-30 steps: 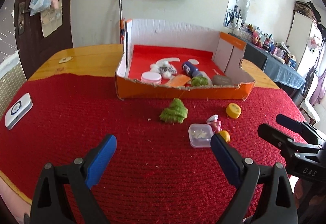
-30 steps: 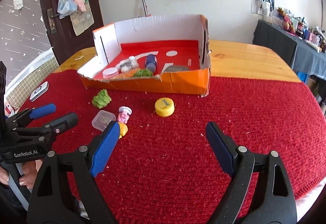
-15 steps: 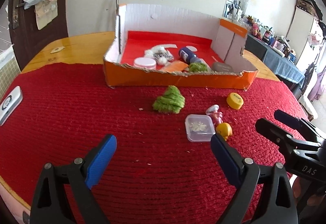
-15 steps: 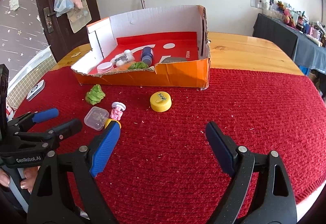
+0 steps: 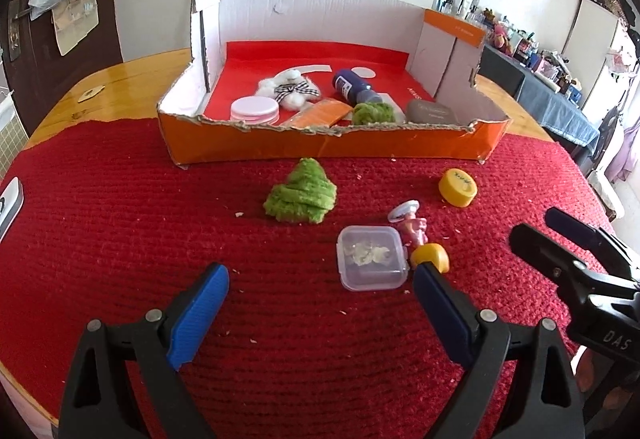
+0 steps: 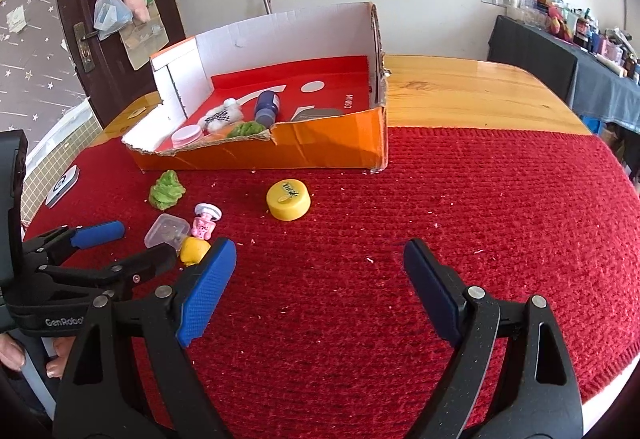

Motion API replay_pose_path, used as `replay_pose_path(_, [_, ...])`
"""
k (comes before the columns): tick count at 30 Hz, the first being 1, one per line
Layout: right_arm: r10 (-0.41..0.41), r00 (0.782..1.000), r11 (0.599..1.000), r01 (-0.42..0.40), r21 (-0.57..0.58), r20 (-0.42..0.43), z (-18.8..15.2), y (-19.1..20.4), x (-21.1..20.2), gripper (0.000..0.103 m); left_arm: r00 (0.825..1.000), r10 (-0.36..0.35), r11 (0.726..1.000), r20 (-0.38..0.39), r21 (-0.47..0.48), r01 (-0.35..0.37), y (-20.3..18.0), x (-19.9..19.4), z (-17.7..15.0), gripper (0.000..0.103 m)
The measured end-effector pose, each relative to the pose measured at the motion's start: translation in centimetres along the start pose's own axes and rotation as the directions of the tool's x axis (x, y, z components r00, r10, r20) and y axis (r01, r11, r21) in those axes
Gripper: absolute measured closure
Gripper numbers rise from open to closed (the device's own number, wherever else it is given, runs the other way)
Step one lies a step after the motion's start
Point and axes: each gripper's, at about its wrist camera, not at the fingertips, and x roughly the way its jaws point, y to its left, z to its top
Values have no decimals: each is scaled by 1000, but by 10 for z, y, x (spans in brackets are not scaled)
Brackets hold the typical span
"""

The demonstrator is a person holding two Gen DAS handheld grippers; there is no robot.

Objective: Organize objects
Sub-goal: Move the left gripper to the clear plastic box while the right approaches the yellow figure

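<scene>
Loose on the red knitted mat (image 5: 120,239) lie a green fuzzy tuft (image 5: 302,193), a small clear lidded box (image 5: 370,257), a pink figurine (image 5: 412,225), a small yellow piece (image 5: 430,257) and a yellow round cap (image 5: 458,187). Behind them stands the orange cardboard box (image 5: 320,149) holding a white disc, a white plush, a blue bottle, a green tuft and a grey case. My left gripper (image 5: 320,299) hovers open just short of the clear box. My right gripper (image 6: 316,275) is open over bare mat, with the yellow cap (image 6: 288,199) ahead of it.
A white remote-like device (image 5: 8,201) lies at the mat's left edge. Bare wooden table (image 6: 460,95) shows behind and to the right of the box. A door with hanging bags, a wall bag and a cluttered side table stand beyond.
The left gripper has moved forward and dipped toward the clear box and green tuft; the box and loose items now loom larger. The right gripper has barely shifted. Both stay open.
</scene>
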Motion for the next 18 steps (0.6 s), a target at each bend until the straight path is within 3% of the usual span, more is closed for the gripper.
replay_pose_path(8, [51,999,999,-51,-5,-15,1,2,3,17,999,45,999,1,-18,-45,26,-1,2,8])
replay_pose_path(14, [127,991,991,-129,-40,-49,-1,22,10,17,1000,-3,999,17,38,2,31,-6,3,8])
replay_pose_path(18, [124,990,989,-130,-75,-70,-2,36,16,17,999,-23,996,25,82,21,31,-9,4,9])
